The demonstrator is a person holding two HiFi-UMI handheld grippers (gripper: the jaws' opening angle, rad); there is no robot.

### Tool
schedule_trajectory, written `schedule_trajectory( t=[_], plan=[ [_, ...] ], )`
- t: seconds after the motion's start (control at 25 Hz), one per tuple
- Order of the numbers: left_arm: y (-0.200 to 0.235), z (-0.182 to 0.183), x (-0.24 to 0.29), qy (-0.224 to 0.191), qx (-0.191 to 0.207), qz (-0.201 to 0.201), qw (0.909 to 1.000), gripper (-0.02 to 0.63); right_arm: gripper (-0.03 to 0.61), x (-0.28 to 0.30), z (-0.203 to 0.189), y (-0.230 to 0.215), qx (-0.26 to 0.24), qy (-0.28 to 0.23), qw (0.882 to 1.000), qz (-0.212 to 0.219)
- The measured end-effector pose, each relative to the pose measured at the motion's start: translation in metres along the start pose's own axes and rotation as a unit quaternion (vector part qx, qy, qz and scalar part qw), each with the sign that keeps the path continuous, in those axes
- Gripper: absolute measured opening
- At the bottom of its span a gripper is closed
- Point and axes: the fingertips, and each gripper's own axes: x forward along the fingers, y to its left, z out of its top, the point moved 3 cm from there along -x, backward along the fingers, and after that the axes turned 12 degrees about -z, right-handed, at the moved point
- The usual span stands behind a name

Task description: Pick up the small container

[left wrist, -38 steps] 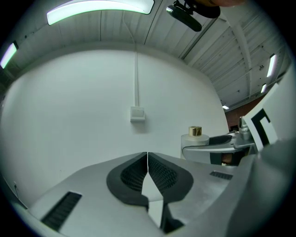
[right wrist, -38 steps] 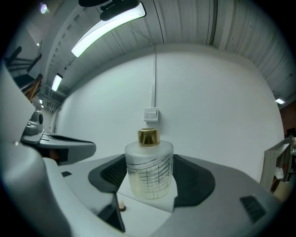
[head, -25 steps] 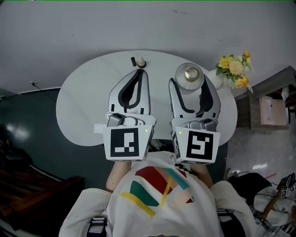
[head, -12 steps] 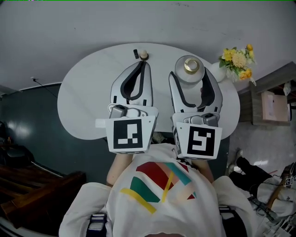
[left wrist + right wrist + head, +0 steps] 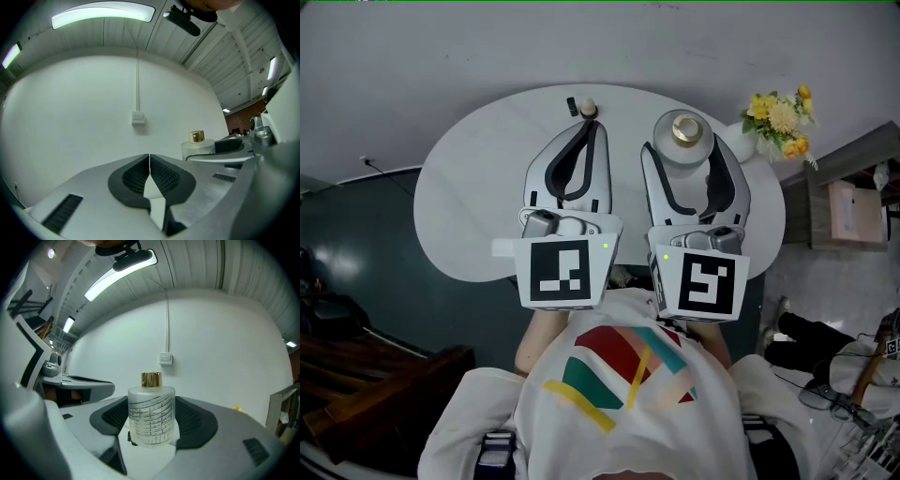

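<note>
The small container [image 5: 685,136] is a frosted glass bottle with a gold cap, standing at the far right of the white oval table [image 5: 478,197]. My right gripper [image 5: 685,161] has a jaw on each side of it. In the right gripper view the bottle [image 5: 151,414] fills the gap and both dark pads [image 5: 199,423] press its sides. My left gripper [image 5: 586,128] lies to its left, shut with nothing held; its pads [image 5: 159,176] meet in a thin line. The bottle [image 5: 197,144] also shows in the left gripper view, behind the right gripper's finger.
A small beige knob [image 5: 589,110] and a short black piece [image 5: 573,106] lie just beyond the left gripper's tip. Yellow flowers [image 5: 781,120] in a white vase stand at the table's right edge. A white wall with a switch box [image 5: 164,358] lies behind.
The head view has shifted slightly, so everything sits a little higher in frame. Both grippers and the bottle keep their places on the table.
</note>
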Motion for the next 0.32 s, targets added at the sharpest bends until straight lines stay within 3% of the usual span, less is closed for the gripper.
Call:
schedule_trajectory(
  t=[0.32],
  plan=[
    [0.0021,-0.0013,0.0018,0.001,0.003,0.003,1.0000,0.021,0.321,0.0026,-0.0022,-0.0013,-0.001,0.000,1.000,-0.002]
  ],
)
